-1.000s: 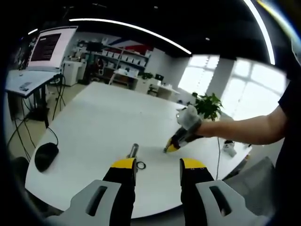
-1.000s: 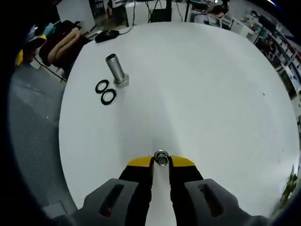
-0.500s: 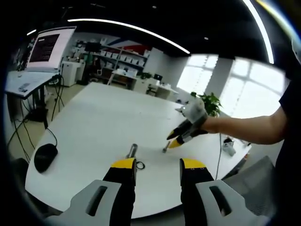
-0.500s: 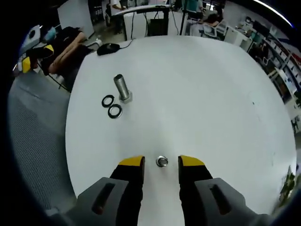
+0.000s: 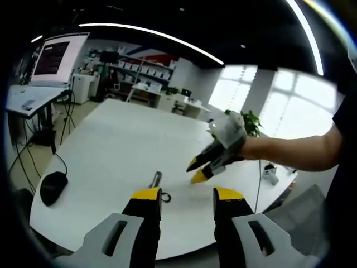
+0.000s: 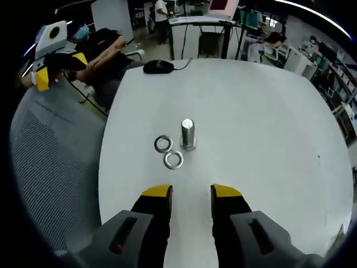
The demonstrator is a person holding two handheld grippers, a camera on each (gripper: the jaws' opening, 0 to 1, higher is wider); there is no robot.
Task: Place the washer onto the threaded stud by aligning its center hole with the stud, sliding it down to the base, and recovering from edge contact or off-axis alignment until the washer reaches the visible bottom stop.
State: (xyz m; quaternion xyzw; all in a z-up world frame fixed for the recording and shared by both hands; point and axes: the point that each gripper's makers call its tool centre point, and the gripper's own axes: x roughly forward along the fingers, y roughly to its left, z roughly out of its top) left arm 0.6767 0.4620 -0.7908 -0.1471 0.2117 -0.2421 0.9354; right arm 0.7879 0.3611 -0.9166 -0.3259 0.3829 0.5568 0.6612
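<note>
Hovering over the white table [image 6: 262,128], both tools stand open and empty.

In the right gripper view, the right tool [image 6: 191,194] has its yellow-tipped jaws spread with nothing between them; ahead of it the threaded stud [image 6: 187,133] stands upright on its hex base, with two washers [image 6: 168,152] lying flat just beside it on the left, near each other. In the left gripper view, the left tool [image 5: 187,197] is likewise parted and bare, the stud [image 5: 156,179] just beyond its left jaw, a washer [image 5: 166,196] at its foot. A computer mouse [image 5: 54,185] rests near the table's edge.
</note>
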